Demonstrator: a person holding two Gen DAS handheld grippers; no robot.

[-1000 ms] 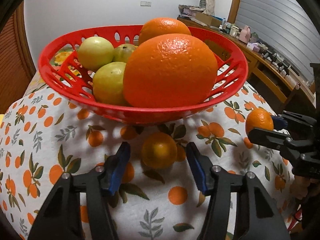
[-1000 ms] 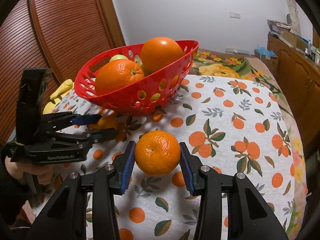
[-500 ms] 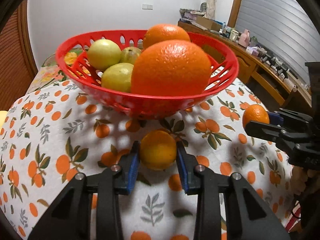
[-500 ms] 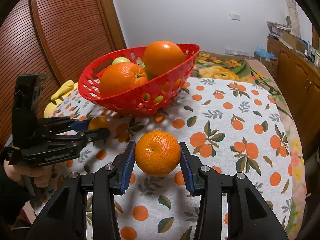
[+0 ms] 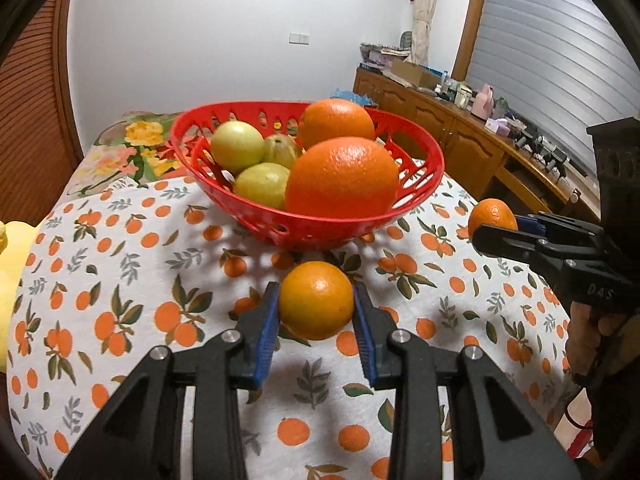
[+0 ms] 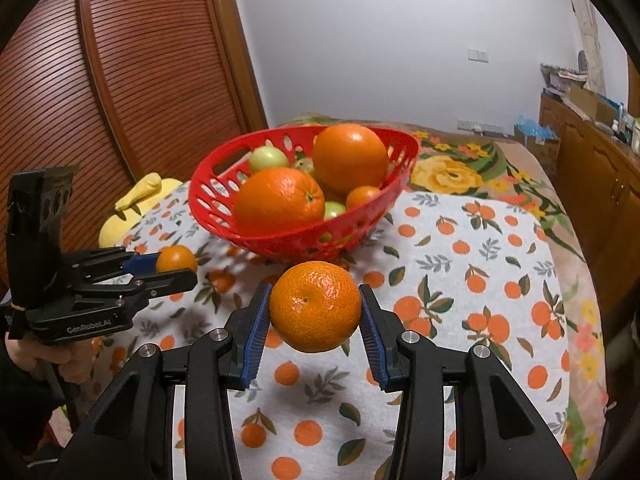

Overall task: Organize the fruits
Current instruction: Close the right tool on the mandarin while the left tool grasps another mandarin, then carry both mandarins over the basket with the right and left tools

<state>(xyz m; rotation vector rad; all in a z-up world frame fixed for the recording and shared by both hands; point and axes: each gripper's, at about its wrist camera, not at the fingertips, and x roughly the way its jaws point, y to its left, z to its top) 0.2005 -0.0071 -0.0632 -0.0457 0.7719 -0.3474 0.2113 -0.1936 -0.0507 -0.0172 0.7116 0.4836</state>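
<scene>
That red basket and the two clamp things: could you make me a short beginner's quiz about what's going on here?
1. True or false: the left gripper holds nothing.
2. What does the right gripper hold? A) a green fruit B) a wrinkly mandarin C) a banana
3. Fill in: the two largest oranges lie in the red ____.

Key
1. False: its blue fingers clasp a small smooth orange, lifted above the cloth.
2. B: the mandarin sits between its fingers.
3. Basket: one big orange at the front, another behind, beside greenish fruits.
</scene>
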